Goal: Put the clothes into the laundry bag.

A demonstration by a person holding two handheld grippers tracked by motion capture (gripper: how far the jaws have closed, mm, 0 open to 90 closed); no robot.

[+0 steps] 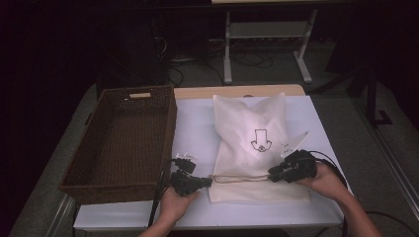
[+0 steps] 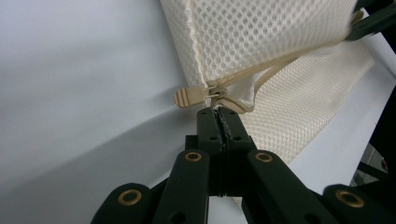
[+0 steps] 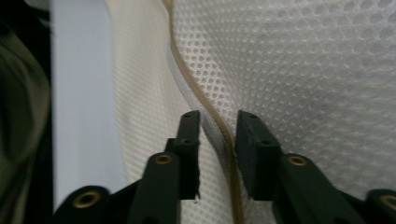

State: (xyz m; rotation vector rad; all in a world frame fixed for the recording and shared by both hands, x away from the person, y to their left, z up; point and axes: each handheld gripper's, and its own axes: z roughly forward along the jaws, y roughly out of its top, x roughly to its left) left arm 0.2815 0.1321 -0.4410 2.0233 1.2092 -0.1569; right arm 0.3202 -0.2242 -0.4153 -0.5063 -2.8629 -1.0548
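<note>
Mesh laundry bag [image 1: 254, 143] lies flat in the centre of the high view on the white table [image 1: 192, 128], its zipper edge along the lower part of the frame. Left gripper [image 1: 207, 181], at lower centre-left, has its jaws pressed together on the bag's edge right below the tan zipper pull [image 2: 190, 97]. Right gripper [image 1: 271, 174], at lower right, stands parted, the zipper seam [image 3: 205, 107] running between its jaws, pads clear of it. Wicker basket [image 1: 123, 140] sits at the left.

Wicker basket [image 1: 123, 140] walls off the left, mesh bag [image 1: 257, 143] mid-table, bare strip between
</note>
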